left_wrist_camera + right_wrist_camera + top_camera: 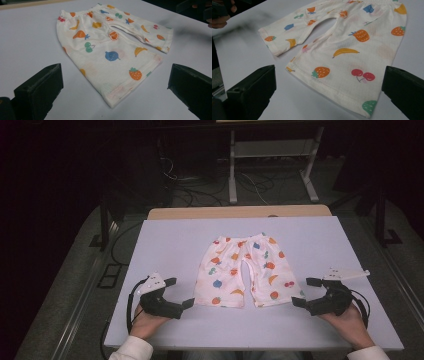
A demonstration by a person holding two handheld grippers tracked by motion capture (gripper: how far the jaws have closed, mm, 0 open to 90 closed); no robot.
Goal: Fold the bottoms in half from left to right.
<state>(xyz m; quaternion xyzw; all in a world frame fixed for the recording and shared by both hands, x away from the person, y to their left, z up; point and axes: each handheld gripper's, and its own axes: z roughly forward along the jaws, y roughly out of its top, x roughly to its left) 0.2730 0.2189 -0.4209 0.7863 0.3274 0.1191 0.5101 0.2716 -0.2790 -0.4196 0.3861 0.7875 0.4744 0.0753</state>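
Observation:
A small pair of white shorts [244, 270] printed with coloured fruit lies flat on the pale table [165, 240], waistband at the far side, both leg hems toward me. My left gripper [180, 292] rests on the table just left of the left leg hem, jaws wide apart and nothing between them. In the left gripper view the shorts [110, 47] spread ahead of the two black jaws, hem corner closest. My right gripper [302, 291] sits just right of the right leg hem, also open and empty. The right gripper view shows the shorts [347, 47] ahead of its jaws.
The table has bare surface around the shorts on every side and a wooden strip [240, 212] along its far edge. Beyond it the floor holds cables [200, 195] and a white metal frame [272, 165]. A hand [220, 18] shows at the upper left of the right gripper view.

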